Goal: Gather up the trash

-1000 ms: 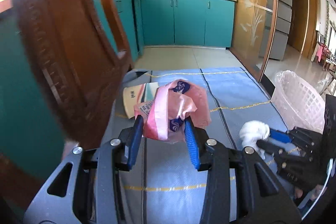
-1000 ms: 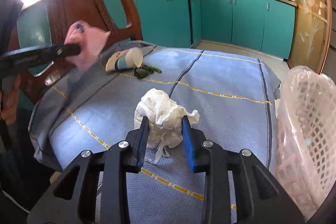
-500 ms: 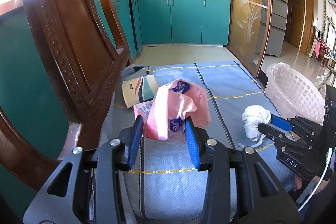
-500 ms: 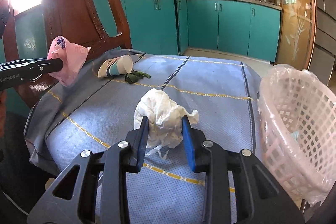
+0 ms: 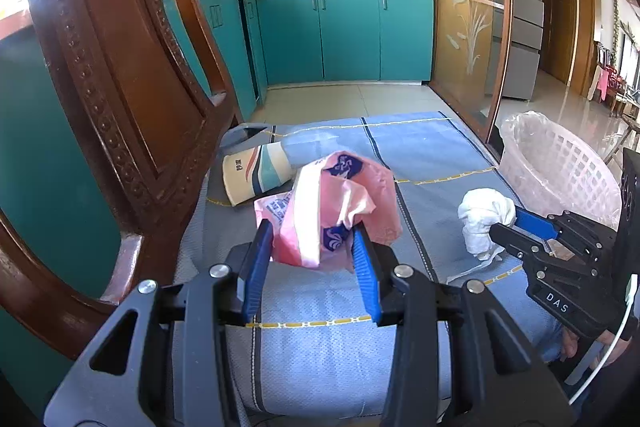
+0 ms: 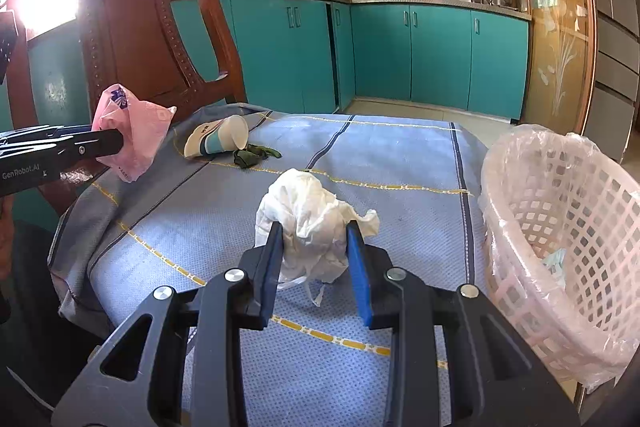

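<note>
My left gripper (image 5: pixel 312 231) is shut on a crumpled pink plastic wrapper (image 5: pixel 340 203) and holds it above the blue tablecloth (image 5: pixel 432 155). In the right wrist view that pink wrapper (image 6: pixel 132 131) hangs at the left, beside the chair. My right gripper (image 6: pixel 314 233) is shut on a crumpled white tissue (image 6: pixel 312 219), lifted just off the cloth; the same white tissue (image 5: pixel 484 219) shows at the right of the left wrist view. A pink lattice waste basket (image 6: pixel 560 227) lined with clear plastic stands at the table's right edge.
A tipped paper cup (image 6: pixel 218 141) and a scrap of dark green trash (image 6: pixel 252 155) lie on the cloth at the far left. A carved wooden chair back (image 5: pixel 120 75) rises close on the left. Teal kitchen cabinets (image 6: pixel 420 55) stand behind.
Both grippers keep their grip. The views have tilted up a little, and the wrapper and the tissue sit slightly higher over the cloth than a second ago.
</note>
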